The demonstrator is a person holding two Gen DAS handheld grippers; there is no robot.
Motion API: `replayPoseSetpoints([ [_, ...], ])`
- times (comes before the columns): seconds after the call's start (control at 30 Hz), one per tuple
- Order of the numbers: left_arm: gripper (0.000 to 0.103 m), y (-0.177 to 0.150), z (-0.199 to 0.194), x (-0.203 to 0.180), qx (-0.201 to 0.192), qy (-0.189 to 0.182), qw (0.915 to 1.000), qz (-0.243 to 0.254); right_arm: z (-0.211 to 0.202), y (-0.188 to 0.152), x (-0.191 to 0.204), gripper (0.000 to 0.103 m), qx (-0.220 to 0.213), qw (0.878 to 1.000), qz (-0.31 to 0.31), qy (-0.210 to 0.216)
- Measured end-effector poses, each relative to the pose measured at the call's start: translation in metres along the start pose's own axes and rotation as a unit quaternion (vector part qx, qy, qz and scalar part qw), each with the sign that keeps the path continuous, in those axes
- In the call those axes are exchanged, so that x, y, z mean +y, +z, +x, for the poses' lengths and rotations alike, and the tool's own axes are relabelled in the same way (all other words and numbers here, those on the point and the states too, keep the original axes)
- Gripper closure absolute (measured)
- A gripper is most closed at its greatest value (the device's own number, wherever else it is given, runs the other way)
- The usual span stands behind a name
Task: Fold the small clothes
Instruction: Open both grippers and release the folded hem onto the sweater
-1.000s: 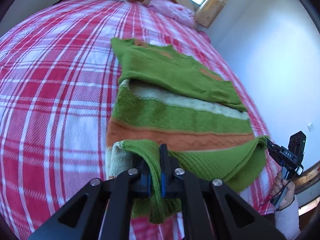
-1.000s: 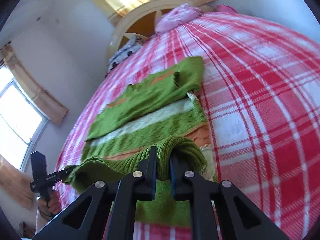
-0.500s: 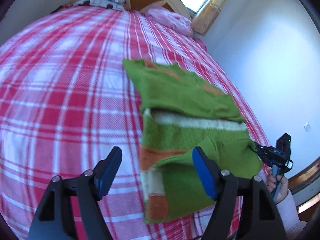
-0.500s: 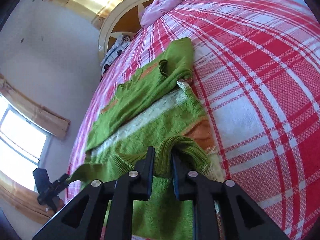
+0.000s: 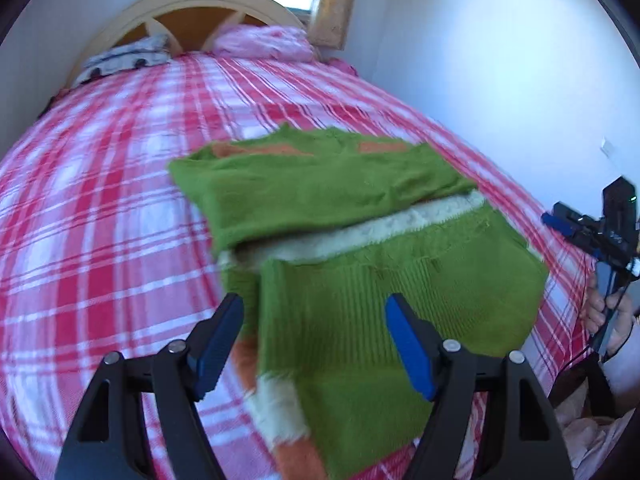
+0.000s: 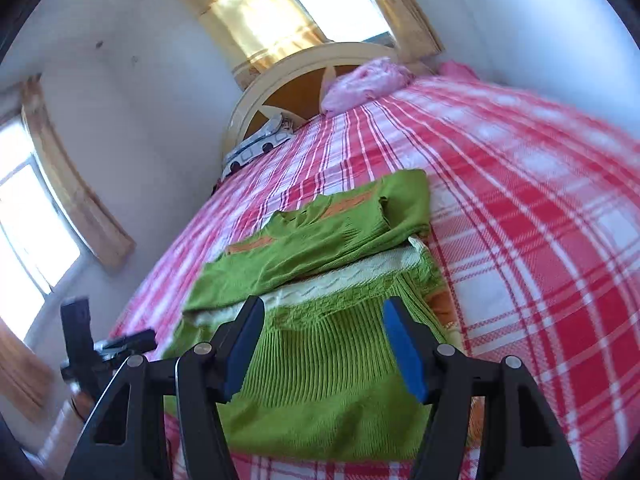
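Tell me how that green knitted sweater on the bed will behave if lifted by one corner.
The green sweater would probably sag limply: its folded layers drape flat on the bed. The ribbed knit looks grippy, unlikely to slip. The fold may fall open.

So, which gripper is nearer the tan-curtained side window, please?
Left. The left gripper hangs below that side window, left of the green knitted sweater; the right gripper is over the sweater. Both jaws just opened, empty.
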State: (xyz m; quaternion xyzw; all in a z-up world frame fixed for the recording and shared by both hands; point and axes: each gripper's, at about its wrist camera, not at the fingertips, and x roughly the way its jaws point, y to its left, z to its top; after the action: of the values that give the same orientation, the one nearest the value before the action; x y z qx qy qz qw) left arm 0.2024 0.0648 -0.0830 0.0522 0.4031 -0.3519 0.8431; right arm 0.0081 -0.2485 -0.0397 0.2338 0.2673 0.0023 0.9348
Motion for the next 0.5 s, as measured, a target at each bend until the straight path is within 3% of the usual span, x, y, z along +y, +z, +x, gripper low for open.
replayPoseSetpoints([
  [0.13,0.027,-0.002,0.027,0.001,0.035,0.032,0.9989,0.008,-0.006,-0.007,0.005,0.04,0.011,1.0,-0.025,-0.005],
  [0.3,0.029,-0.008,0.025,0.009,0.033,0.003,0.9992,-0.024,-0.009,-0.015,0.0,0.04,0.019,0.999,-0.032,-0.018],
  [0.37,0.044,-0.011,0.023,0.004,0.034,-0.023,0.9989,-0.024,-0.01,-0.017,-0.002,0.04,0.022,0.999,-0.024,-0.017],
  [0.5,0.045,-0.016,0.023,-0.006,0.035,-0.014,0.9993,0.005,-0.004,-0.016,-0.006,0.04,0.025,1.0,-0.011,-0.014],
])
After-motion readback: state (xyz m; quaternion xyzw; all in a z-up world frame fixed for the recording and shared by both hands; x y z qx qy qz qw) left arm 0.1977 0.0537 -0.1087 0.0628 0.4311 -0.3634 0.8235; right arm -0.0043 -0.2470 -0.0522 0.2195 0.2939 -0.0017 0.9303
